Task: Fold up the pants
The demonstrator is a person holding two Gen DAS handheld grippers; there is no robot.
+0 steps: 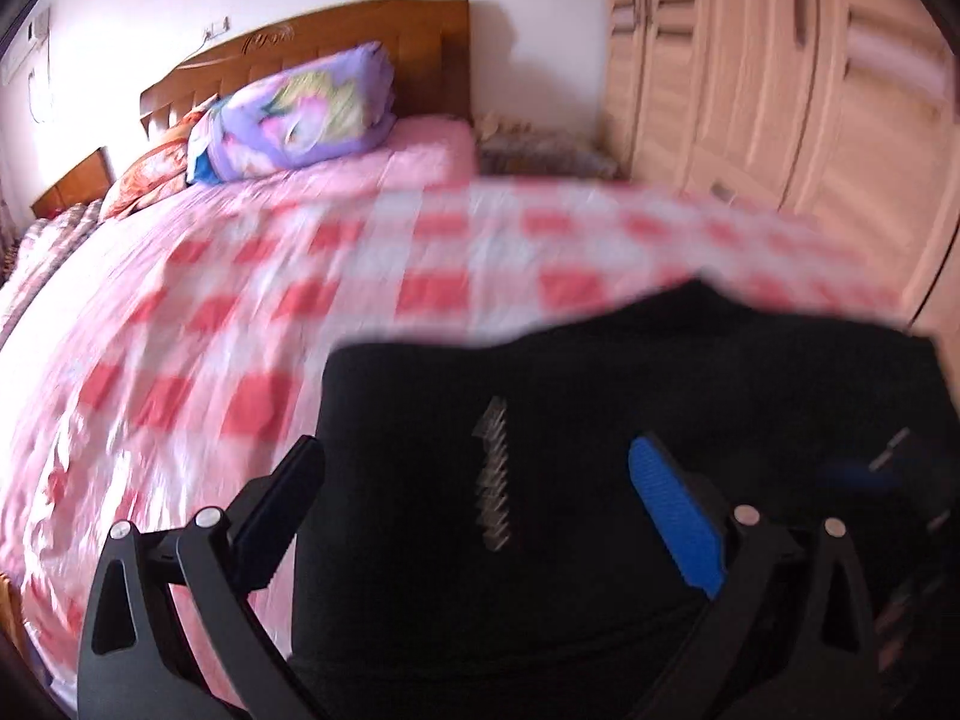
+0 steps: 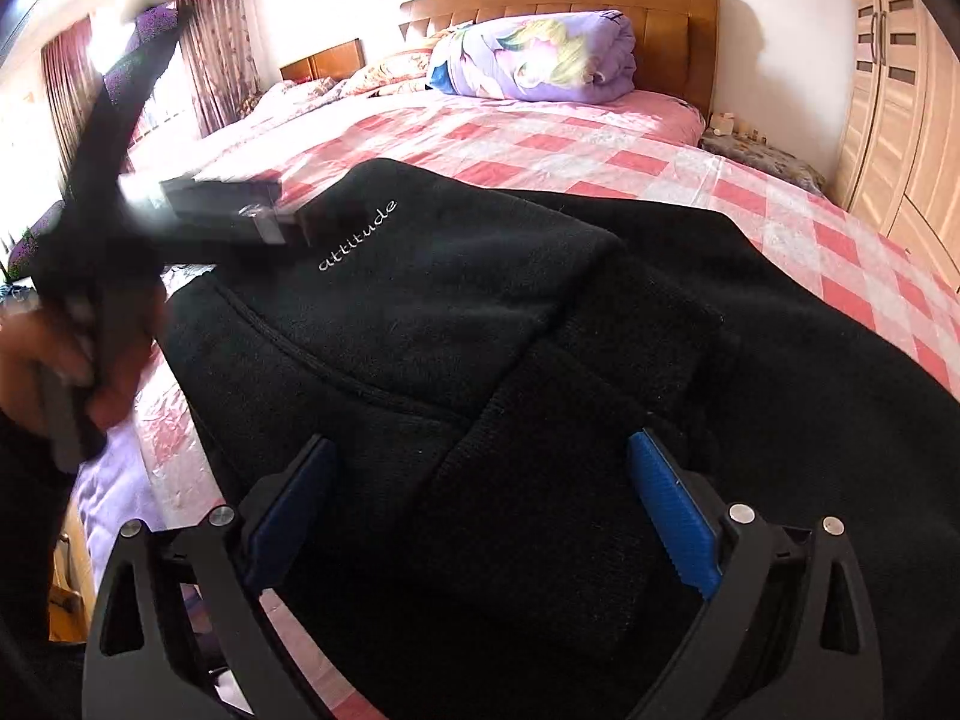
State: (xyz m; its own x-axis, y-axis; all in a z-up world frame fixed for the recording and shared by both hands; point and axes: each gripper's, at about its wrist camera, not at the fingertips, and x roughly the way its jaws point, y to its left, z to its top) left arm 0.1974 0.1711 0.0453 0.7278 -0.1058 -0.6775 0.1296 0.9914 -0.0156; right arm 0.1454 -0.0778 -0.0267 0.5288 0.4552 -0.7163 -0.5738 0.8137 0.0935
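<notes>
Nearby, purple quilt [image 2: 540, 60] sits beyond black pants [image 2: 480, 312].

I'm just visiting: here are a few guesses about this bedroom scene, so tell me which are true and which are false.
1. The black pants lie on a red-and-white checked bedspread. True.
2. The white word on the pants reads "attitude". True.
3. The right gripper is clamped shut on the fabric. False: its jaws stand wide open over the pants.
4. The folded quilt by the headboard is plain green. False: it is purple with a cartoon print.
5. The wardrobe doors are light wood. True.
</notes>
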